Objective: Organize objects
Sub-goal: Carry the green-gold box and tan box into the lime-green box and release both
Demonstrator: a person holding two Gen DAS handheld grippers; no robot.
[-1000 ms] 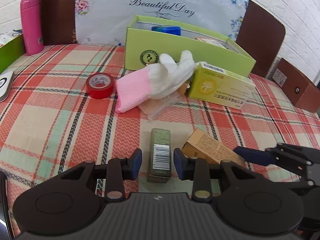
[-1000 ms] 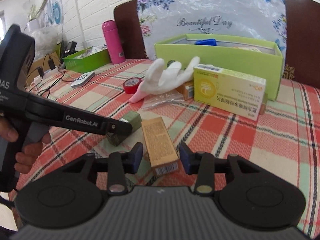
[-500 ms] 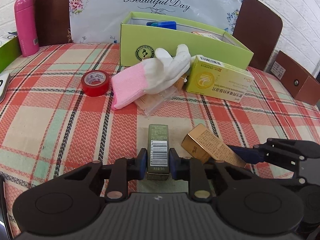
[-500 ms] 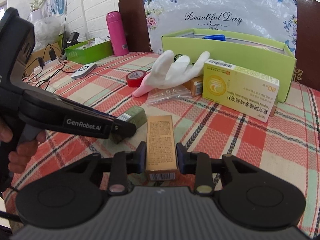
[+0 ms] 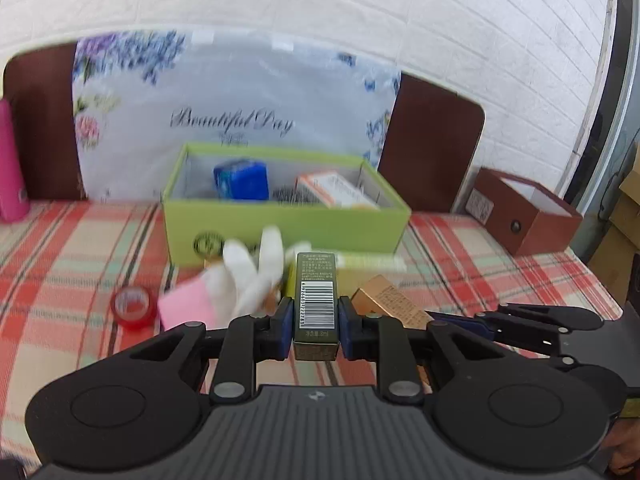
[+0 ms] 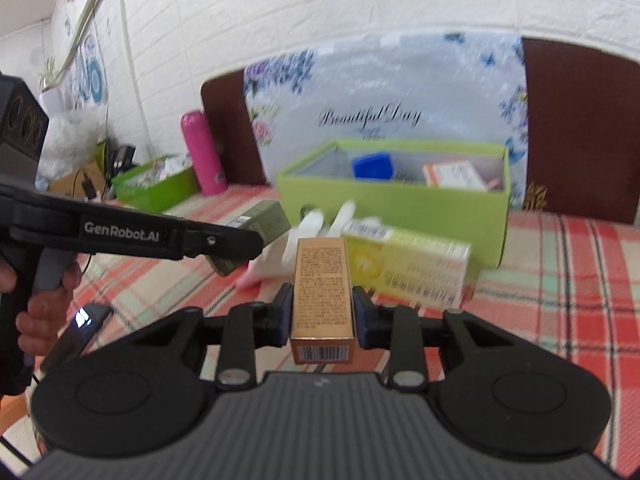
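The left claw (image 5: 315,322) is gripping a green box (image 5: 315,304) above the counter (image 5: 60,280), in front of the open bin (image 5: 280,220). The right claw (image 6: 322,312) is clamping a tan box (image 6: 323,300) alongside, near a yellow carton (image 6: 408,264) and glove (image 5: 244,276).

Motion blur is smearing the white glove (image 5: 248,276) and the yellow-green carton (image 6: 404,266), so the carton's print is not reading. The left gripper (image 5: 312,320) is covering the lower part of the glove's pink cuff (image 5: 184,306). The pink bottle (image 5: 10,164) is running off the left edge. The green box wall (image 6: 392,204) is hiding the lower halves of the 2 items inside.
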